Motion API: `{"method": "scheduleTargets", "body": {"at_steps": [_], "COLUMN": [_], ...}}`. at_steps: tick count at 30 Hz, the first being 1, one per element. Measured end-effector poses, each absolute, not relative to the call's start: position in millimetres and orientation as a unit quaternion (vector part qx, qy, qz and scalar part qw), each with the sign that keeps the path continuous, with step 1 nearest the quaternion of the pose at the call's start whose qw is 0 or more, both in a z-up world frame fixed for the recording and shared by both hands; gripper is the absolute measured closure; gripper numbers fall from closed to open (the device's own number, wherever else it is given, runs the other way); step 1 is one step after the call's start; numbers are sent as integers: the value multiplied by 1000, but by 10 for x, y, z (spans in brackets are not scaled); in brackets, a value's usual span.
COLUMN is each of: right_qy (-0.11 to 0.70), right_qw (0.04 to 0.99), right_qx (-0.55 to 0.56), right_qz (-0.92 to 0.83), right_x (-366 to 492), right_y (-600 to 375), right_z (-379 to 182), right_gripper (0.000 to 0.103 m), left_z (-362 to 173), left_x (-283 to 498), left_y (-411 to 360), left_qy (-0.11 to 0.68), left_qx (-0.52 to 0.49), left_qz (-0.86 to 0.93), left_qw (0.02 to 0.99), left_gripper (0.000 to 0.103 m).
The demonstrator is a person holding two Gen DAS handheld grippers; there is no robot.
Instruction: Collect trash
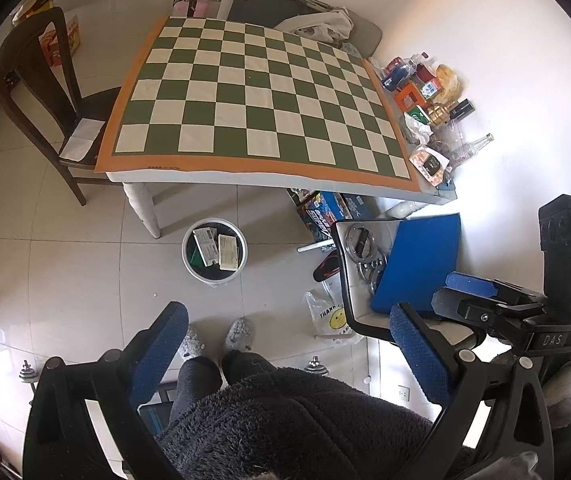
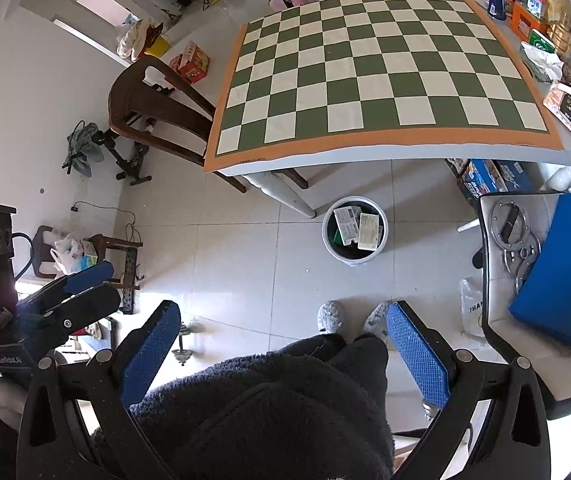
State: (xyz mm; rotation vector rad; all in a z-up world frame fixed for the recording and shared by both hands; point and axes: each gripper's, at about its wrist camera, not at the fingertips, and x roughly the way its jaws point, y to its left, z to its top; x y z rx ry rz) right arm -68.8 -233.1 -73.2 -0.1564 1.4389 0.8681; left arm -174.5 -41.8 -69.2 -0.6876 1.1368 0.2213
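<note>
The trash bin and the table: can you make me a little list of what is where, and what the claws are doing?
bin: round white trash bin on the tiled floor by the white table leg
in bin: two flat printed cartons
table: green-and-cream checkered mat, nothing on it
clutter: packets, boxes and bottles along the table's wall side
left claw: open, holding nothing
right claw: open, holding nothing

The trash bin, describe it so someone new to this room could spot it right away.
Find the checkered table. On the floor tiles by its white front leg stands the bin, round, white-rimmed, dark inside. It alone holds two flat pale cartons.
</note>
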Motion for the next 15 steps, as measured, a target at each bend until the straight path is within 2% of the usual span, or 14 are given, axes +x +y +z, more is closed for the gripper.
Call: {"method": "scheduleTargets", "body": {"at_steps": [15], "right_qy": [638], "right_qw": [670], "right_qx": [-67], "right_qz": [373], "right_x": [-724], "right_y": [-2394], "right_z": [-707], "right_gripper": [0], "left_z": [-703], "left_x": [-1701], "left_y": [-445], "left_qy": [526], "left_qx": [-318], "left_qz": [103], "left_qw": [782], "left_gripper": [0]}}
